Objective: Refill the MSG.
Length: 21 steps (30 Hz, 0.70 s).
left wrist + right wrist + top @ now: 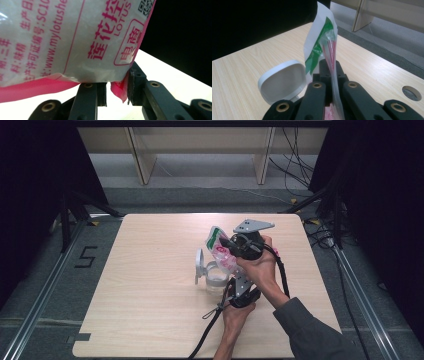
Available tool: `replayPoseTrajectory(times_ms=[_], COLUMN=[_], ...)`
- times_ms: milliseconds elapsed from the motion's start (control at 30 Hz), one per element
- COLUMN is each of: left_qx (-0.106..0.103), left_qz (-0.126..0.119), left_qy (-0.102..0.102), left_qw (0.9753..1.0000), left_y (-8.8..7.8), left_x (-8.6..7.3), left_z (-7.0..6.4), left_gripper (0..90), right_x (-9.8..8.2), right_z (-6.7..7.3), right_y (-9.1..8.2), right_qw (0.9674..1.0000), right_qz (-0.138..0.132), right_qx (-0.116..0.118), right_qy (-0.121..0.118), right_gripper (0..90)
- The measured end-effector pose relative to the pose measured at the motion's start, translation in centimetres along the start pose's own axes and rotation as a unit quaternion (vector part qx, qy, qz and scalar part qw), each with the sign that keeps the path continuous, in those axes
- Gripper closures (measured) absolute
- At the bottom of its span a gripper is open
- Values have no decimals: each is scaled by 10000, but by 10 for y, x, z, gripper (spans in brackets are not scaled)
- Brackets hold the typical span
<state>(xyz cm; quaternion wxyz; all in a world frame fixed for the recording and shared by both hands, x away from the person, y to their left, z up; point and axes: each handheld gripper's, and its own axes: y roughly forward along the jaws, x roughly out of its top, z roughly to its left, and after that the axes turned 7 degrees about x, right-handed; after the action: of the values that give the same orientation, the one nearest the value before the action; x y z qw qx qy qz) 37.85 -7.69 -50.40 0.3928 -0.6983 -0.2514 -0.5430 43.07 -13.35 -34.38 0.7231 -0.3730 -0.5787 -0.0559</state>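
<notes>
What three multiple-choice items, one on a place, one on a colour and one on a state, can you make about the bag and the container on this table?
1. Where is the bag held?
A. right over the open container
B. at the table's far left corner
C. on the floor

2. What colour is the printing on the bag?
A. blue
B. pink
C. black

3. How is the white lid of the container?
A. pressed shut
C. lying on the floor
B. flipped up, open

Answers: 1 A, the high view shows the bag tilted above the container near the middle of the table. 2 B, the left gripper view shows pink letters and a pink edge. 3 B, the lid stands up beside the right gripper, which is shut on the bag's top.
</notes>
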Motion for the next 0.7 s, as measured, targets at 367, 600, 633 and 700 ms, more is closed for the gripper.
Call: replayPoseTrajectory(times_ms=[367,600,633,700], left_qx=[-29,-46,-51,-46], left_qz=[-60,-70,-69,-73], left_qy=[-34,-32,-32,-20], left_qw=[10000,10000,10000,10000], left_y=[-1,0,-1,-1], left_x=[-1,-1,-1,-1], left_z=[0,0,0,0], left_gripper=[723,723,723,723], right_x=[0,0,0,1], right_z=[2,3,4,3], right_y=[0,1,2,2], right_qw=[10000,9999,10000,10000], right_qz=[-53,2,13,35], right_qx=[-18,22,-2,10], right_qy=[-41,-135,-39,-55], right_gripper=[900,900,900,900])
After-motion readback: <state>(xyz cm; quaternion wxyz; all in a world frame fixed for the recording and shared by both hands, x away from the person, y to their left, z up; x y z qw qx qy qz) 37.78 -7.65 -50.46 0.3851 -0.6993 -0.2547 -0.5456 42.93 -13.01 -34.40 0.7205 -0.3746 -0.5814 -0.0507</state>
